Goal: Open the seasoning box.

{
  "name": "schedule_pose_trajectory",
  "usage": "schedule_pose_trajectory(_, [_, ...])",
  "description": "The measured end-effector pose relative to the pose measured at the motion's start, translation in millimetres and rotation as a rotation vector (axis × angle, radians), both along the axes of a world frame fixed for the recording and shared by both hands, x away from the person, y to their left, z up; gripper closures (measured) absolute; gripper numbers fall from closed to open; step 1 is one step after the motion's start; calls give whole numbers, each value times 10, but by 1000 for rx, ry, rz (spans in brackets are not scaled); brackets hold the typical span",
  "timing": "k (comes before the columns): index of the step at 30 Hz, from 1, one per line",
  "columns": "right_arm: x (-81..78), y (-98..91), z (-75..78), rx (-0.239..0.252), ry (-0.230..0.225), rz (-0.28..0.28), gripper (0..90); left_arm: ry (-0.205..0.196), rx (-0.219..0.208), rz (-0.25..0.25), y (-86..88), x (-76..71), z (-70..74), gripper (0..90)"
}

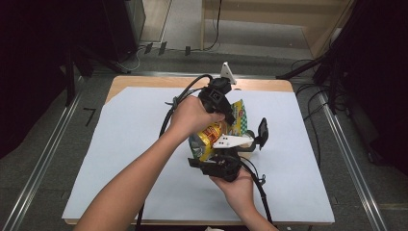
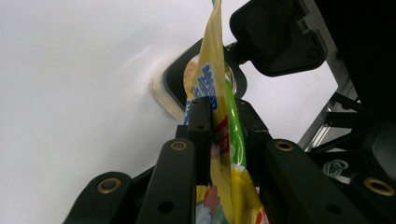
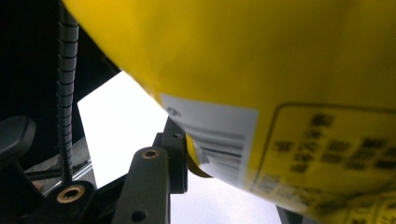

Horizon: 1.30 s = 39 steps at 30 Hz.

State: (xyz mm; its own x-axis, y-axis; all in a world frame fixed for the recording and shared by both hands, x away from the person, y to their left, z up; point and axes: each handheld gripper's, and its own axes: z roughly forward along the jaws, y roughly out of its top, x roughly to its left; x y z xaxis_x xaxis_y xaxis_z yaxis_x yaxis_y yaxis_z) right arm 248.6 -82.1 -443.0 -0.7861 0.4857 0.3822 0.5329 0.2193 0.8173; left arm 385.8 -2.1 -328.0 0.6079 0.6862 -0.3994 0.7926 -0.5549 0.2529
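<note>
Left gripper view: gripper [image 2: 219, 126] pinching snack bag [image 2: 219, 93].

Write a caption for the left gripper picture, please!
The left gripper pinches the edge of a yellow snack bag above a black container on the white table.

We see a yellow snack bag [image 1: 216, 132] with green and red print — held up off the white table cover, tilted, near its middle; its back [image 3: 280, 84] carries a barcode and small printed text.
</note>
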Motion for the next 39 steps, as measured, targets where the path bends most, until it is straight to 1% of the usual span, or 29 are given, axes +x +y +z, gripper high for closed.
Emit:
schedule_pose_trajectory(11, [-1, 5, -1, -1, -1, 0, 659, -6, 4, -4, -4, -5, 2, 801])
schedule_pose_trajectory(13, [-3, 4, 2, -5, -7, -4, 656, -9, 3, 0, -11, -9, 8, 801])
schedule_pose_trajectory(18, [-4, -3, 12, 2, -9, -6, 656, -10, 0, -2, -20, -8, 14, 800])
schedule_pose_trajectory(19, [-3, -4, 12, 2, -8, -8, 656, -9, 2, -9, -21, -7, 15, 800])
schedule_pose_trajectory(20, [-4, -4, 11, 2, -6, -8, 656, -10, 7, -9, -26, -9, 15, 799])
schedule_pose_trajectory(25, [-1, -10, 20, 10, -4, -6, 653, -13, 2, -5, -40, -11, 22, 798])
schedule_pose_trajectory(26, [-1, -9, 22, 13, -4, -5, 652, -13, 10, -7, -45, -10, 28, 799])
schedule_pose_trajectory(28, [-1, -7, 28, 18, 3, -6, 648, -12, 11, -9, -56, -10, 31, 799])
schedule_pose_trajectory(31, [1, -12, 29, 18, 2, -7, 644, -17, 16, -15, -75, -11, 38, 799])
schedule_pose_trajectory(35, [4, -26, 38, 19, -2, -12, 648, -20, 9, -9, -84, -11, 46, 799])
schedule_pose_trajectory(39, [3, -28, 48, 29, 5, -8, 644, -17, 13, -13, -85, -6, 45, 798])
